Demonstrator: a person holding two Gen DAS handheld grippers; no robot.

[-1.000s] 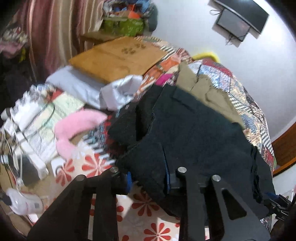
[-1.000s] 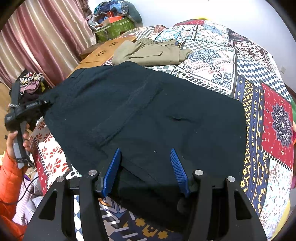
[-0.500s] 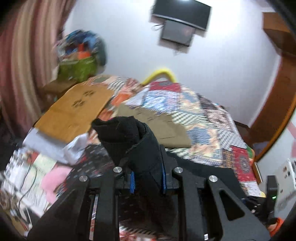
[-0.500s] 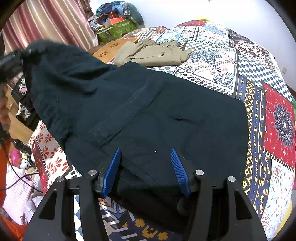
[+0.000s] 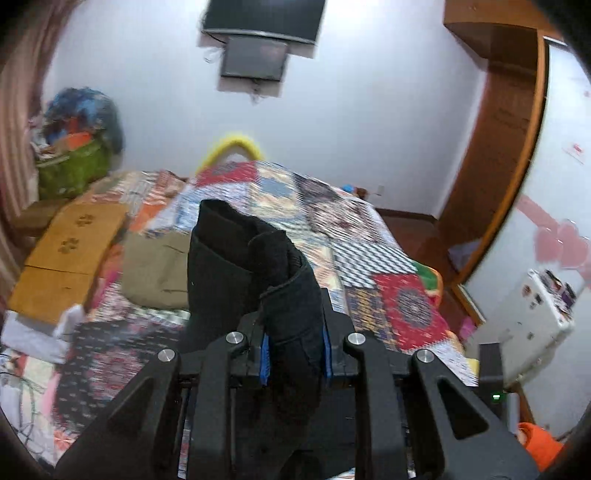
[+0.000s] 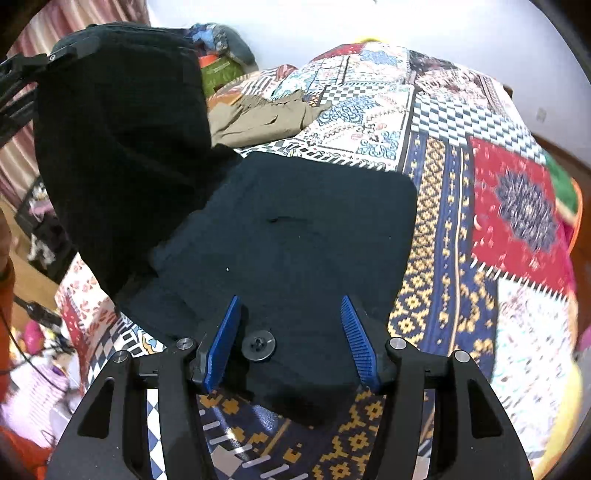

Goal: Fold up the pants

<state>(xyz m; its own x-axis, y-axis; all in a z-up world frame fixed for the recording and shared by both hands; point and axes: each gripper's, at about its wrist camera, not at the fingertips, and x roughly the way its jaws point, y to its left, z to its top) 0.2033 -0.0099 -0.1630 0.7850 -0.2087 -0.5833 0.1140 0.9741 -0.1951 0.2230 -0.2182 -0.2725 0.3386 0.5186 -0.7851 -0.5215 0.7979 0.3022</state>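
Black pants [image 6: 303, 229] lie on the patchwork bedspread [image 6: 517, 221], their waist button near my right gripper. My left gripper [image 5: 293, 347] is shut on one end of the pants [image 5: 243, 273] and holds it high above the bed; in the right wrist view that lifted part [image 6: 118, 147] hangs at the upper left, curling over the flat part. My right gripper [image 6: 290, 339] is open, its blue pads [image 6: 221, 339] straddling the waist edge just above the cloth.
Khaki pants [image 6: 266, 118] lie folded at the far side of the bed. A brown cardboard box [image 5: 70, 258] and a green bag [image 5: 70, 170] stand at the left. A wall TV [image 5: 258, 22] hangs above; a wooden frame [image 5: 509, 147] stands at the right.
My left gripper has lifted its end of the black pants high and carried it over towards the waist. My right gripper has stayed open and moved slightly forward over the waist.
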